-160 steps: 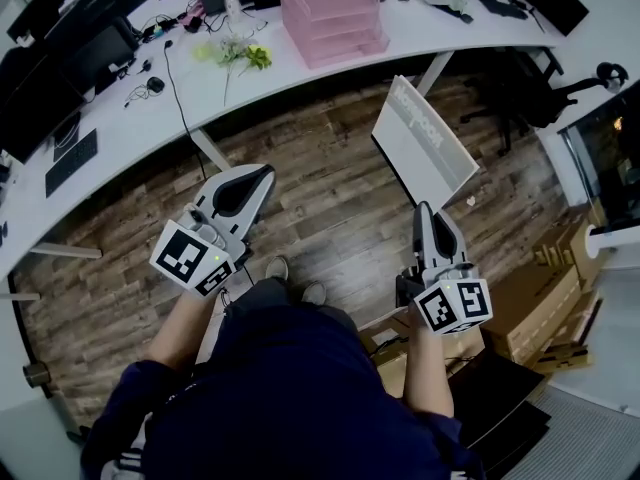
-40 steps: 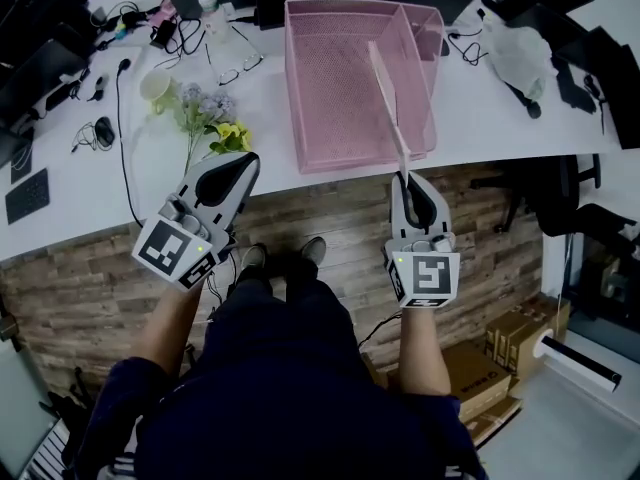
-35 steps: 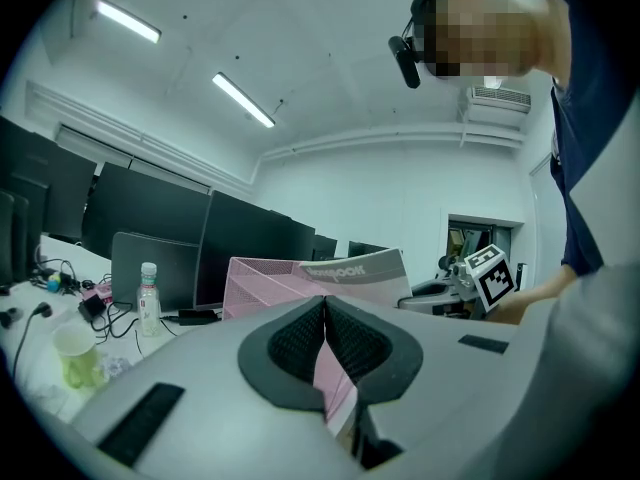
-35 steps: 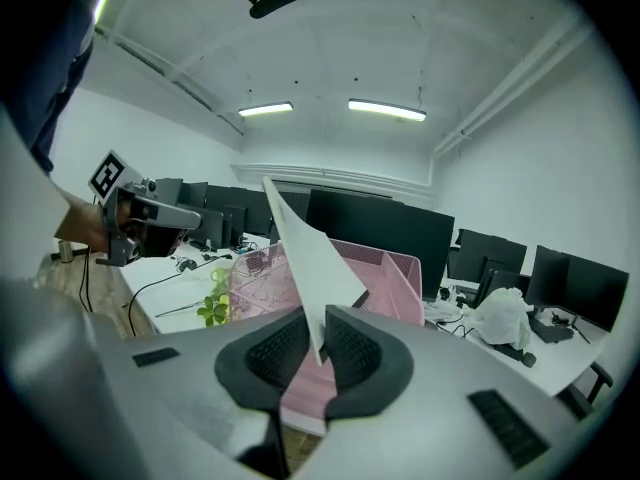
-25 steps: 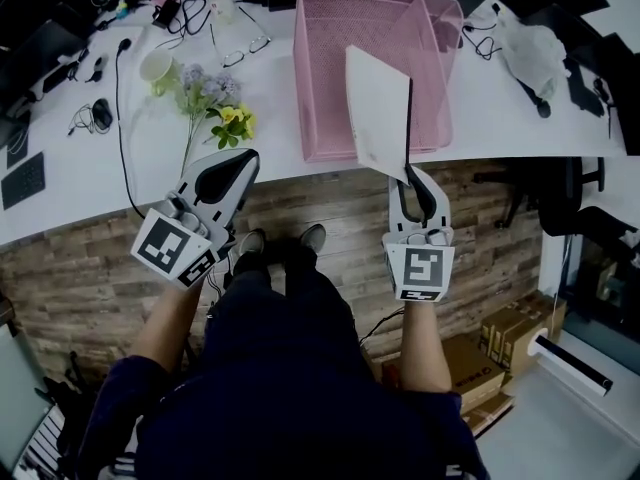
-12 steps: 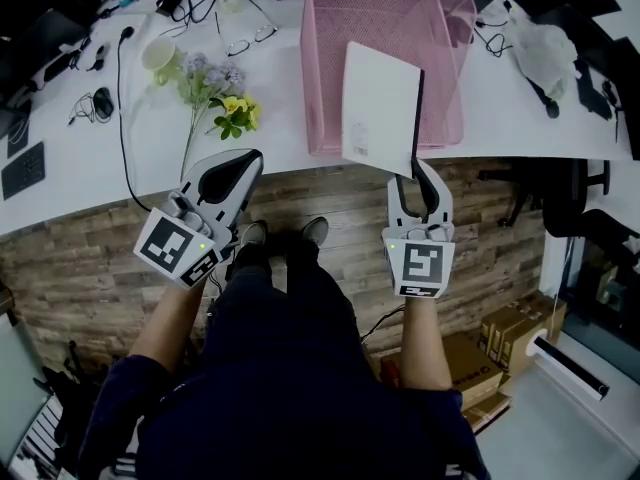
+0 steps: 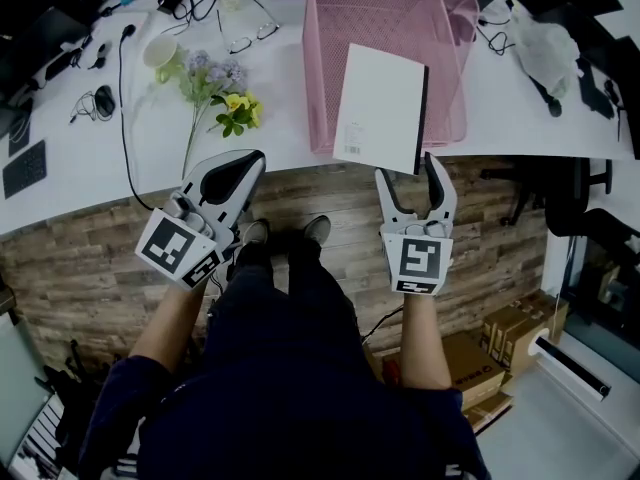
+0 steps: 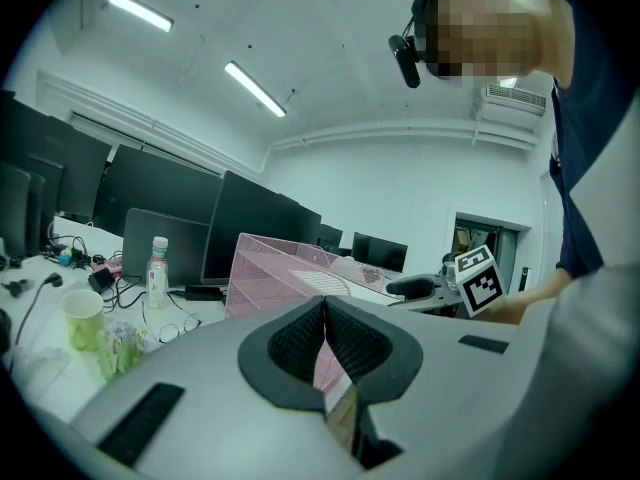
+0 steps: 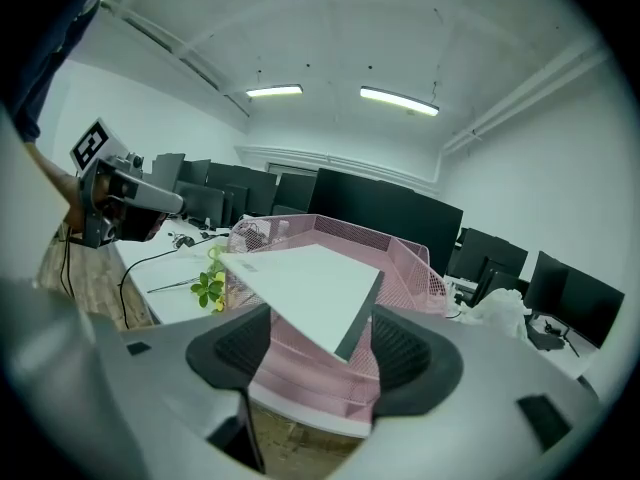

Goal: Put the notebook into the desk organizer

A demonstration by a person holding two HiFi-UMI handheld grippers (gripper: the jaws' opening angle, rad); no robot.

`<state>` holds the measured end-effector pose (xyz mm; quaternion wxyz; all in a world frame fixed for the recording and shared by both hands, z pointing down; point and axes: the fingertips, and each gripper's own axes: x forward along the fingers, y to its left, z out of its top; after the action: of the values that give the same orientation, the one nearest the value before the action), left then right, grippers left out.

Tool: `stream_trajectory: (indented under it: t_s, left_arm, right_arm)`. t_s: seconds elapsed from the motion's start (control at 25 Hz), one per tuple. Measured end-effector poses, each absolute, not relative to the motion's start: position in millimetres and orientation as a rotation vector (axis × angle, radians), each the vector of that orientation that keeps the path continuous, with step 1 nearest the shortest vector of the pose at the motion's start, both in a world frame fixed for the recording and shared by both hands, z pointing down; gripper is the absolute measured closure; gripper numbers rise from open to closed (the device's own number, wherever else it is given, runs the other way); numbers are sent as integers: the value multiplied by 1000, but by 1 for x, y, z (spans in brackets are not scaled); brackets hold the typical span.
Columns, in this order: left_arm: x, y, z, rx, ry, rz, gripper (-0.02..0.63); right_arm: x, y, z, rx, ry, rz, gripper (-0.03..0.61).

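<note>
Left gripper (image 7: 248, 158) is pinched together, empty. Right gripper (image 7: 408, 173) is spreading its jaws wide around the near edge of the notebook (image 7: 380, 108) at 12 o'clock. That edge overhangs the desk (image 7: 120, 168); the rest lies on the organizer (image 7: 330, 28). Its corner label (image 7: 350, 150) is illegible.

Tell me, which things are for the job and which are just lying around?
For the job: notebook, pink desk organizer, right hand-held gripper (jaws opening, with the notebook's edge between them).
Just lying about: flowers, cup, glasses, mouse.
</note>
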<state>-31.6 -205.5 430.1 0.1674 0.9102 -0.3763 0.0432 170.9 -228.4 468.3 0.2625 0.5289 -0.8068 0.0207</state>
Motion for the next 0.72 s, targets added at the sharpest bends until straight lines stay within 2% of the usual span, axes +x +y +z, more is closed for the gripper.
stream_trajectory:
  t_s: [0.72]
  left_arm:
    - [-30,-194,416,2638,-1057,129,586]
  right_arm:
    - [177,-209,463,1488,-2211,149,270]
